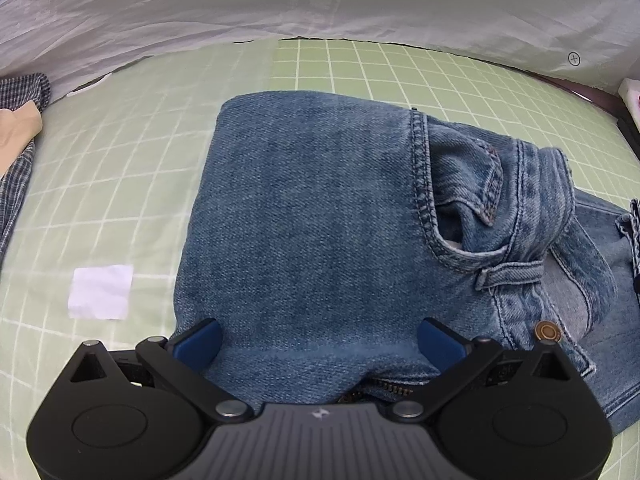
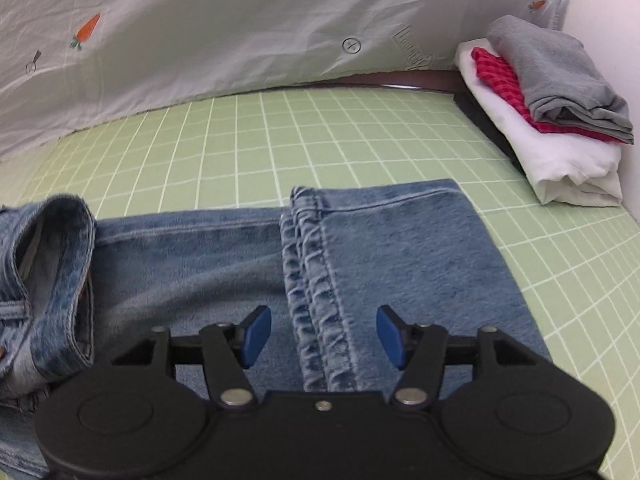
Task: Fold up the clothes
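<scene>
Blue denim jeans point(image 1: 304, 220) lie partly folded on the green gridded bench point(image 2: 248, 140), leg end doubled back so its hem point(image 2: 310, 272) crosses the lower layer; thick, heavy, limp cloth, likely to sag unless gripped at firm edges. Left tongs point(image 1: 318, 342) gape wide over the fold nearest them, holding nothing. Right tongs point(image 2: 324, 336) stand part-open astride the hem, empty; that stitched hem looks the best purchase.

Staged home-style folding station: pale green white-gridded mat point(image 2: 360, 140) on table, carrot-print white sheet backdrop point(image 2: 200, 40), stack of folded garments point(image 2: 560, 120) in corner.
</scene>
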